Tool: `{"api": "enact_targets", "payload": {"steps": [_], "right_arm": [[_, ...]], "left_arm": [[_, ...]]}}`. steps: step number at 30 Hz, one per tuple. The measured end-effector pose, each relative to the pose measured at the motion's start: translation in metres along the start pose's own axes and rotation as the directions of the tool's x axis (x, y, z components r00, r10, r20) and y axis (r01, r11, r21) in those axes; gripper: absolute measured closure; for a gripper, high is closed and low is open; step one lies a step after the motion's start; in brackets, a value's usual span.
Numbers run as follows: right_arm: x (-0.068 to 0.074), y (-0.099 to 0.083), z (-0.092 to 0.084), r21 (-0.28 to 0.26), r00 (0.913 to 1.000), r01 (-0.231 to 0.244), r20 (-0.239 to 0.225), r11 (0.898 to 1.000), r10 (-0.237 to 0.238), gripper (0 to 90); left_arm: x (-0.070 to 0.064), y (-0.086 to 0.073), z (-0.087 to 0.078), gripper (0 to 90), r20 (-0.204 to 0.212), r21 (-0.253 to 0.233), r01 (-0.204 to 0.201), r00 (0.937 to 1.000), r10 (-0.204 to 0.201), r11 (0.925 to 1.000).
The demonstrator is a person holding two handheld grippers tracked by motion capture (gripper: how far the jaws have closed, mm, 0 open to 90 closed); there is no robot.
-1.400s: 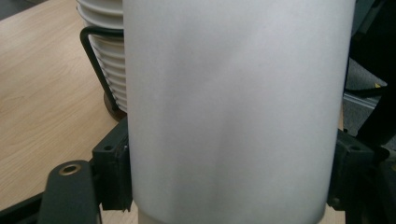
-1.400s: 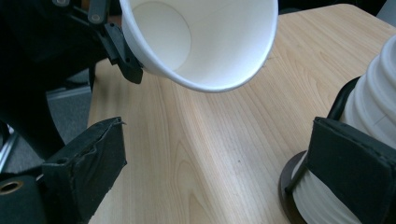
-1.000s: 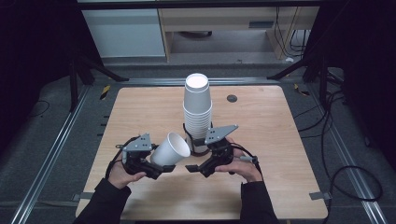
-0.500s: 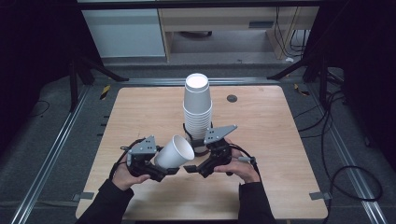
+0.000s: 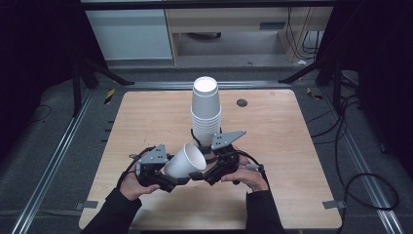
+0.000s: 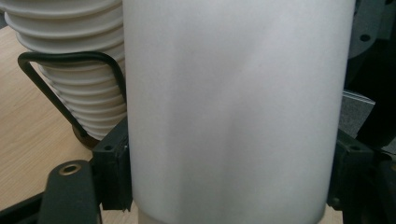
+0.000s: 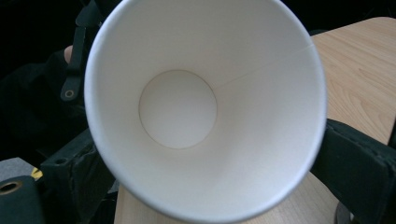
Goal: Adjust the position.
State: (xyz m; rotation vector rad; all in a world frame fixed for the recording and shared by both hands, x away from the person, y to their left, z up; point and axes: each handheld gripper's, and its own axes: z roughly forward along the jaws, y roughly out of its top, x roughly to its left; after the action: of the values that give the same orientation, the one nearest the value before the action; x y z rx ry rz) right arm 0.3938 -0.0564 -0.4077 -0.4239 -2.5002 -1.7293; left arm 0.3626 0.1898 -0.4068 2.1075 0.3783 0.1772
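Observation:
A tall stack of upturned white paper cups (image 5: 206,112) stands mid-table on the wooden table (image 5: 292,146); its ribbed rims (image 6: 70,70) show in the left gripper view. A single white paper cup (image 5: 184,161) lies tilted in the air just in front of the stack, mouth toward the right. My left gripper (image 5: 171,176) is shut on its base end, and the cup's wall (image 6: 233,107) sits between the jaws. My right gripper (image 5: 198,170) faces the cup's open mouth (image 7: 177,109), its jaws spread wide either side of the rim; I cannot see whether they touch it.
A small dark round hole (image 5: 242,103) sits in the tabletop at the back right of the stack. Metal rails (image 5: 63,146) run along the floor on both sides. Cables (image 5: 360,185) lie on the floor at the right. Bare wood lies left, right and behind.
My left gripper has carried the single cup a little to the right and lower, closer to the right gripper. The right gripper and the stack have stayed put.

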Motion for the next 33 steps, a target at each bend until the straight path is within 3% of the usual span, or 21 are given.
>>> {"api": "enact_targets", "payload": {"steps": [33], "right_arm": [[0.0007, 0.0022, 0.0087, 0.010, 0.9985, -0.005, -0.054, 1.000, 0.005, 6.2]], "left_arm": [[-0.0079, 0.0008, 0.0104, 21.9, 0.014, 0.051, -0.051, 0.9986, 0.051, 0.9974]]}}
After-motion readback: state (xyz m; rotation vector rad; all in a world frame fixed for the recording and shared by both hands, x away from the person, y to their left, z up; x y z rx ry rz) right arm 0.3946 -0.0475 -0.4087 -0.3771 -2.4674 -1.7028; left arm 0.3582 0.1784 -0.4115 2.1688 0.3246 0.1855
